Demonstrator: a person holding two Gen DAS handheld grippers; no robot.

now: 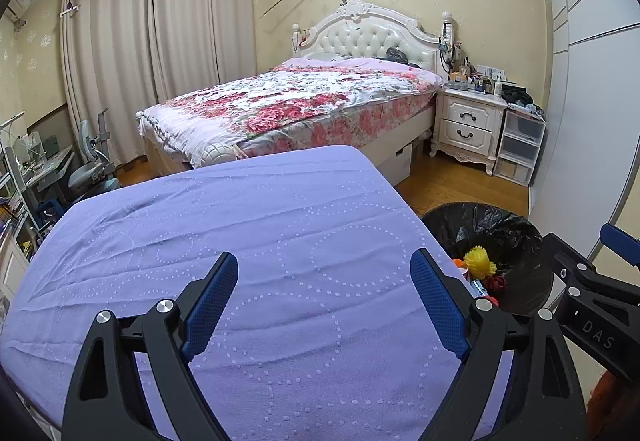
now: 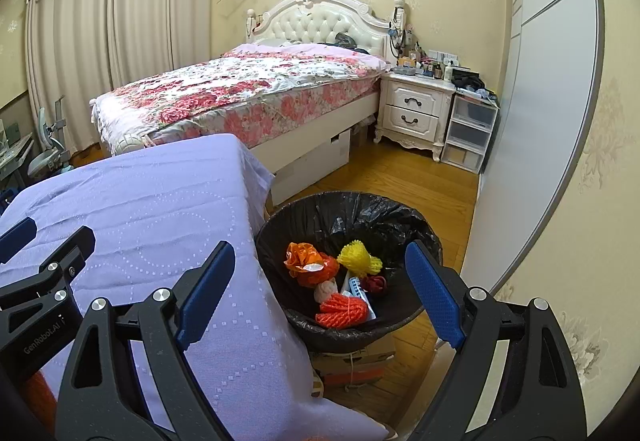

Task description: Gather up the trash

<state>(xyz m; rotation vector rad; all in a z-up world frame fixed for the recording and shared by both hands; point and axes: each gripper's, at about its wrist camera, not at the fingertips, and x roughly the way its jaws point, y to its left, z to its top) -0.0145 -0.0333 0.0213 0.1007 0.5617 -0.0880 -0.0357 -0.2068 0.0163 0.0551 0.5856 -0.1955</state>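
Note:
A bin lined with a black bag (image 2: pixel 400 213) stands on the floor right of the purple-covered table (image 2: pixel 152 209). In it lie a yellow foam net (image 2: pixel 358 259), an orange bag (image 2: pixel 308 265), an orange foam net (image 2: pixel 344 311), a dark red piece (image 2: pixel 376 283) and other scraps. My right gripper (image 2: pixel 320 273) is open and empty, above the table's right edge and the bin. My left gripper (image 1: pixel 324 281) is open and empty over the purple cloth (image 1: pixel 240 225). The bin (image 1: pixel 512 225) shows at the right of the left wrist view, with the right gripper's body (image 1: pixel 592 305) beside it.
A bed with a floral cover (image 2: pixel 256 89) stands behind the table. A white nightstand (image 2: pixel 416 109) and plastic drawers (image 2: pixel 468 133) stand right of it. A white wardrobe (image 2: pixel 540 121) lines the right wall. A cardboard box (image 2: pixel 352 361) sits under the bin. A desk and chair (image 1: pixel 88 161) stand at the left.

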